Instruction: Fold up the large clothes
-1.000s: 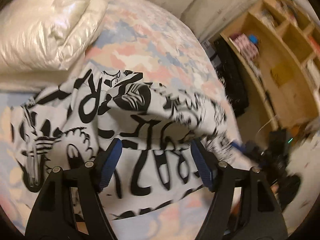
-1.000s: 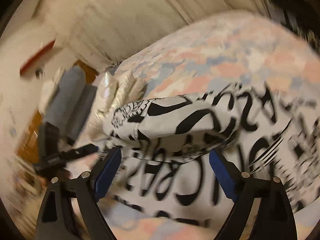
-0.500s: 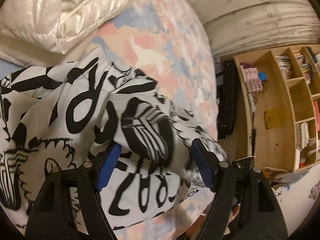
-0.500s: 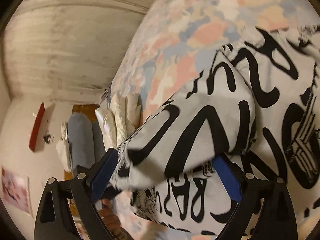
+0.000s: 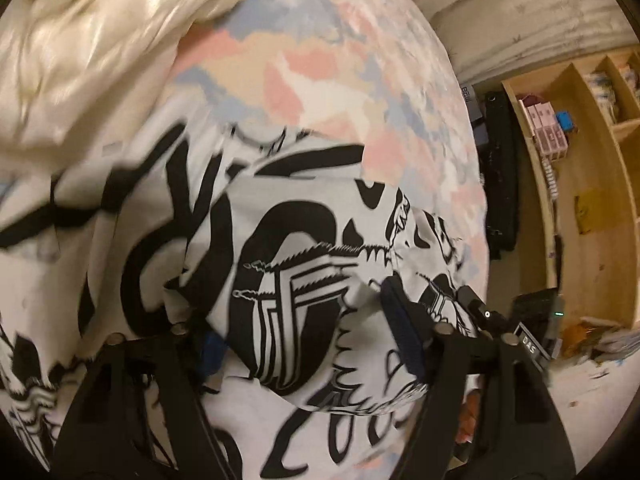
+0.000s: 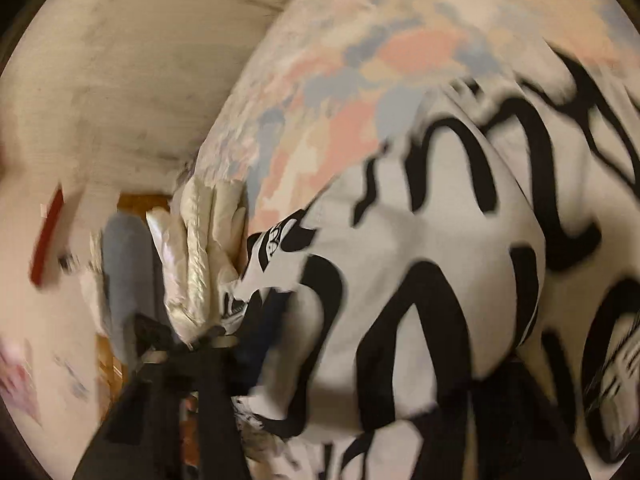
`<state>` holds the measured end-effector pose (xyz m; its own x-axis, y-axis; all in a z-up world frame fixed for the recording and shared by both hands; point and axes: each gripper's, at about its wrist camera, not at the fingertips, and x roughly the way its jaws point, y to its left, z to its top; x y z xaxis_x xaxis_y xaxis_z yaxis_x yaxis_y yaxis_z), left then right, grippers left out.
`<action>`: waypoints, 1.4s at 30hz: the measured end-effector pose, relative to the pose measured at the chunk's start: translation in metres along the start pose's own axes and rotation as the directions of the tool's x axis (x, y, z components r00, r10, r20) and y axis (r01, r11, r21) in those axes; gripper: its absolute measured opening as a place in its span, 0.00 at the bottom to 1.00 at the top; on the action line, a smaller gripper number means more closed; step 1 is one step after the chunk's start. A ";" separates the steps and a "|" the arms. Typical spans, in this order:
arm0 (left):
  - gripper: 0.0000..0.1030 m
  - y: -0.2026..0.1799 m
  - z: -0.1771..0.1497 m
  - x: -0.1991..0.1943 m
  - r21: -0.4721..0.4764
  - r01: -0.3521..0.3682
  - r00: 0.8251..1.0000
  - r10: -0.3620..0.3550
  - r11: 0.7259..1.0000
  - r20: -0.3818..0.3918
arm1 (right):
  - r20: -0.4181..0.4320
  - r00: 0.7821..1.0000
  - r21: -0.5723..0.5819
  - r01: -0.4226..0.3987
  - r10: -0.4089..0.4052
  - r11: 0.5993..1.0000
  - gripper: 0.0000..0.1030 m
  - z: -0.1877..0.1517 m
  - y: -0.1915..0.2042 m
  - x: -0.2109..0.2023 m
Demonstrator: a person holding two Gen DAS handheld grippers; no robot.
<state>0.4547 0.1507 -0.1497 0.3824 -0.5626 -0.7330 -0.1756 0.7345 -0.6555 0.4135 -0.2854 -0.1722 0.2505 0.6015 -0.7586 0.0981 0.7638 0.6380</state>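
A large white garment [image 5: 280,280] with bold black lettering lies bunched on the bed. In the left wrist view a thick fold of it fills the gap of my left gripper [image 5: 306,340]. Its jaws are closing; the right blue pad [image 5: 400,328] touches the cloth and the left pad is half buried under it. In the right wrist view the same garment [image 6: 440,260] bulges over my right gripper [image 6: 376,360]. Those jaws are closing on the fold. The left finger [image 6: 256,340] shows, and the right finger is hidden under the cloth.
The bed sheet [image 5: 320,72] is patched pink, blue and cream. A shiny cream duvet [image 5: 100,40] is heaped at the head end. Past the bed's right edge stand a black bag [image 5: 500,180], a wooden shelf [image 5: 580,200] and a black device [image 5: 532,320] with a green light.
Both grippers have dropped lower onto the garment and rolled. Their jaws have narrowed, the right one by far more, and the raised fold now fills both gaps.
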 end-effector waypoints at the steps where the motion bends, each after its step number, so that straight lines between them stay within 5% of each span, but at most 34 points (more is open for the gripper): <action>1: 0.50 -0.008 0.003 -0.001 0.037 -0.015 0.999 0.014 0.999 0.034 | 0.022 1.000 -0.063 0.018 -0.016 0.998 0.26 0.003 0.008 -0.001; 5: 0.21 -0.030 0.002 -0.008 0.173 -0.031 0.988 0.003 0.984 0.157 | 0.168 0.984 -0.284 0.108 -0.061 0.953 0.14 0.008 0.041 -0.014; 8: 0.13 -0.036 -0.009 -0.011 0.214 -0.031 0.979 -0.014 0.976 0.205 | 0.229 0.972 -0.324 0.132 -0.058 0.937 0.10 0.009 0.047 -0.024; 17: 0.03 -0.002 -0.069 -0.021 0.156 0.061 0.988 -0.082 0.986 0.130 | 0.040 0.999 -0.208 -0.007 0.015 0.978 0.11 -0.019 -0.005 -0.052; 18: 0.02 0.002 -0.075 -0.021 0.146 0.067 0.989 -0.085 0.987 0.123 | 0.013 1.000 -0.203 -0.016 0.019 0.979 0.16 -0.027 -0.011 -0.053; 21: 0.01 0.014 -0.094 -0.022 0.101 0.109 0.987 -0.120 0.989 0.109 | -0.007 1.000 -0.210 0.003 -0.005 0.978 0.57 -0.048 -0.019 -0.053; 22: 0.01 0.016 -0.098 -0.023 0.095 0.115 0.986 -0.125 0.989 0.110 | 0.007 1.000 -0.223 0.006 -0.005 0.975 0.62 -0.055 -0.019 -0.054; 25: 0.01 0.018 -0.109 -0.024 0.085 0.101 0.986 -0.111 0.991 0.122 | 0.047 0.999 -0.278 0.010 0.004 0.961 0.56 -0.072 -0.014 -0.058; 26: 0.01 0.019 -0.112 -0.026 0.087 0.097 0.987 -0.107 0.992 0.123 | 0.049 0.999 -0.289 0.011 0.004 0.957 0.48 -0.078 -0.012 -0.059; 28: 0.01 0.016 -0.119 -0.032 0.120 0.048 0.989 -0.064 0.992 0.136 | 0.045 0.999 -0.289 -0.009 0.023 0.957 0.13 -0.085 -0.010 -0.064; 29: 0.01 0.015 -0.121 -0.034 0.133 0.039 0.989 -0.057 0.990 0.136 | 0.052 0.998 -0.284 -0.003 0.019 0.959 0.10 -0.090 -0.012 -0.068; 34: 0.01 0.021 -0.133 -0.021 0.172 -0.036 0.995 0.020 0.984 0.094 | -0.018 0.988 -0.293 0.140 -0.152 0.946 0.07 -0.118 -0.040 -0.049; 39: 0.01 0.014 -0.141 -0.017 0.221 -0.077 0.993 0.056 0.972 0.101 | -0.016 0.978 -0.283 0.196 -0.209 0.939 0.08 -0.130 -0.045 -0.048; 42: 0.04 0.005 -0.146 -0.028 0.244 -0.108 0.990 0.082 0.964 0.113 | 0.021 0.953 -0.362 0.290 -0.304 0.886 0.24 -0.135 -0.024 -0.055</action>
<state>0.3111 0.1146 -0.1586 0.4667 -0.4541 -0.7589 0.0106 0.8609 -0.5086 0.2679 -0.3052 -0.1637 0.2293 0.3361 -0.9135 -0.1887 0.9360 0.2971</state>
